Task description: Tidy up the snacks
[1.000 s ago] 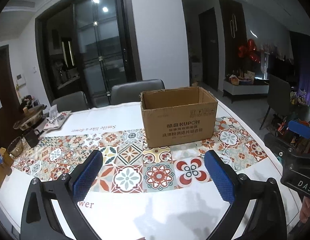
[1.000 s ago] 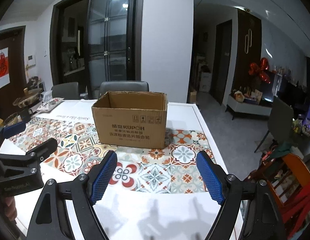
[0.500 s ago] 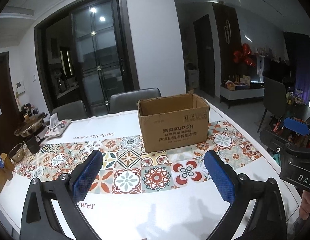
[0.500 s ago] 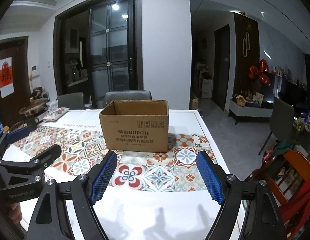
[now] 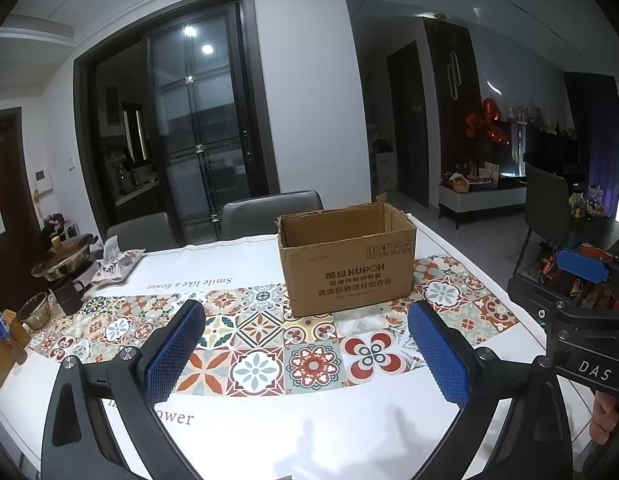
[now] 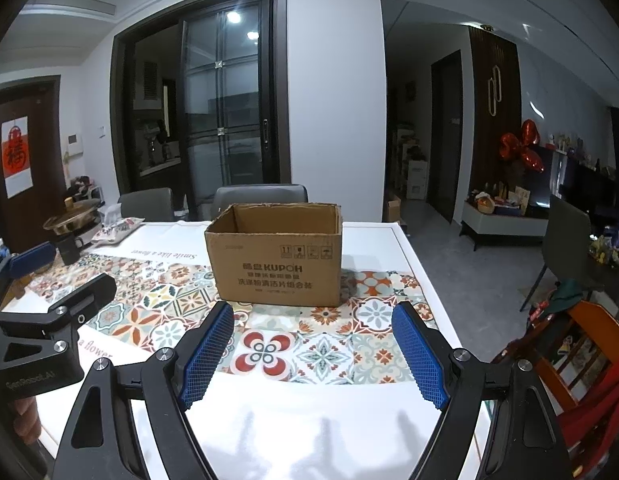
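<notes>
Box (image 5: 345, 264) upright, open top, frame centre on surface (image 5: 269, 432), ahead of both tongs. Left tongs (image 5: 309, 356) wide open, empty; right tongs (image 6: 315, 356) same, box nearly centred ahead. No snacks clearly visible.

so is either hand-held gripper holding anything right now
Nothing is held. The left hand-held gripper and the right hand-held gripper both stand open, with only the patterned tablecloth between their blue pads, short of the open brown cardboard box.
</notes>
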Action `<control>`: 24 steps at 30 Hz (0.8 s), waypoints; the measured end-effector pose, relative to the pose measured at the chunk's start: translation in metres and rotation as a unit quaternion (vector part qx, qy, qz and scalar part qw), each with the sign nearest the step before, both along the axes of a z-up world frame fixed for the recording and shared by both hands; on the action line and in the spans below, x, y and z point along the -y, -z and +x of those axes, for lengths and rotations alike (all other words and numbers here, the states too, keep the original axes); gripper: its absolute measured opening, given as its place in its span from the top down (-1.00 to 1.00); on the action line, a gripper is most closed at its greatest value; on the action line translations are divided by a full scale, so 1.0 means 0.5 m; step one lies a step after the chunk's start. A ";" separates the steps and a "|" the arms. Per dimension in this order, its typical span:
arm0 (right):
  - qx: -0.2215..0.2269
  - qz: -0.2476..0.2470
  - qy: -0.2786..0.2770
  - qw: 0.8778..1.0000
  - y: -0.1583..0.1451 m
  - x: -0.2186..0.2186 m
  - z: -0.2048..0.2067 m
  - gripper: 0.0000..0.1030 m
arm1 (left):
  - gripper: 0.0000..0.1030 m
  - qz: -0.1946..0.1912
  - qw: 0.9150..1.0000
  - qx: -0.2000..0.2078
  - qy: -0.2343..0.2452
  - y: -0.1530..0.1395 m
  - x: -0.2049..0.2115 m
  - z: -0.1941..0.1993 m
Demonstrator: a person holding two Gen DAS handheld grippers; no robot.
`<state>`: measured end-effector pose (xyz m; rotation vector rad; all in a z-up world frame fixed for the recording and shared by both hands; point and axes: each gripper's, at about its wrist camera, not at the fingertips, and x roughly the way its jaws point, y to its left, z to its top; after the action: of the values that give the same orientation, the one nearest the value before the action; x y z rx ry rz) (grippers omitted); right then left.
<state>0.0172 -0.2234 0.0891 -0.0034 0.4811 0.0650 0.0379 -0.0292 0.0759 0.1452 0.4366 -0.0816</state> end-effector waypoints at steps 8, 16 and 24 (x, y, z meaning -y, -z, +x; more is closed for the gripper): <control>-0.001 -0.002 -0.001 1.000 0.005 -0.007 -0.002 -0.59 | -1.00 -0.004 1.000 -0.002 0.003 0.002 -0.001 0.000; -0.004 -0.004 -0.001 1.000 0.008 -0.010 -0.001 -0.59 | -1.00 -0.007 1.000 -0.003 0.002 0.005 -0.005 -0.001; -0.005 -0.006 -0.001 1.000 0.011 -0.013 0.002 -0.59 | -1.00 -0.008 1.000 -0.002 -0.003 0.007 -0.009 0.002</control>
<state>0.0181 -0.2171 0.0838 -0.0155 0.4925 0.0643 0.0391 -0.0248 0.0723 0.1278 0.4397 -0.0797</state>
